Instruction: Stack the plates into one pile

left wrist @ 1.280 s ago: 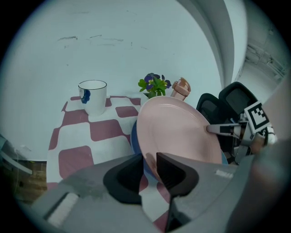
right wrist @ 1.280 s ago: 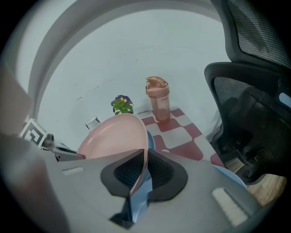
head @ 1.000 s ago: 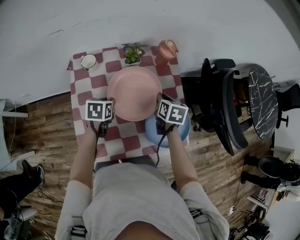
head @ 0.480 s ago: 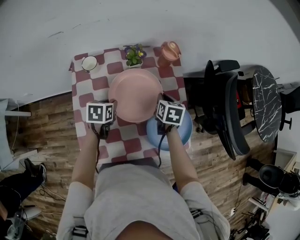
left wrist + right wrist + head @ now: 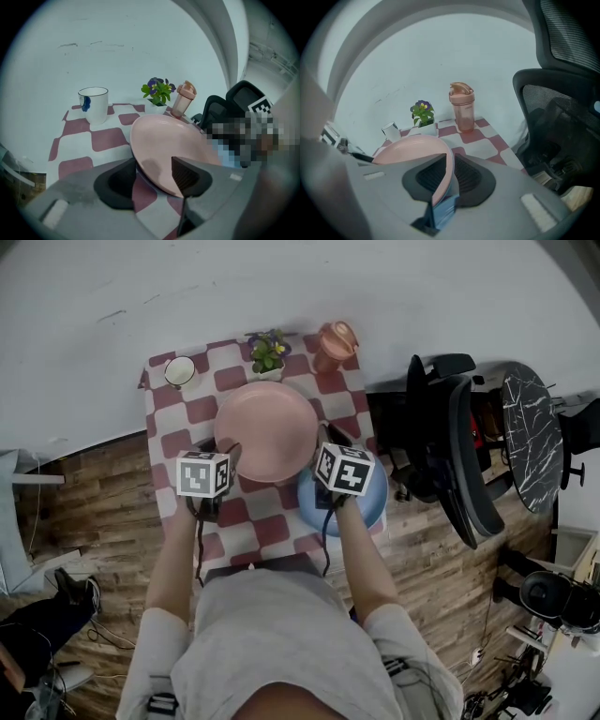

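checkered table (image 5: 169, 418): left gripper (image 5: 154, 177) wide, right gripper (image 5: 449, 176) narrowly apart, both just opening, loosely straddling plate (image 5: 267, 427) rim.

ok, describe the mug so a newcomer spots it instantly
Find the table with the red-and-white checked cloth against the pale wall. Three things line its far edge; the mug sits at the left corner, apart from the potted plant and pink bottle. It's the only white one, dark-rimmed, with a blue mark on its side.

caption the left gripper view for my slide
Left tool, jaws just opened, straddles the rim of the pink plate; mug, potted plant and pink bottle behind on checkered cloth
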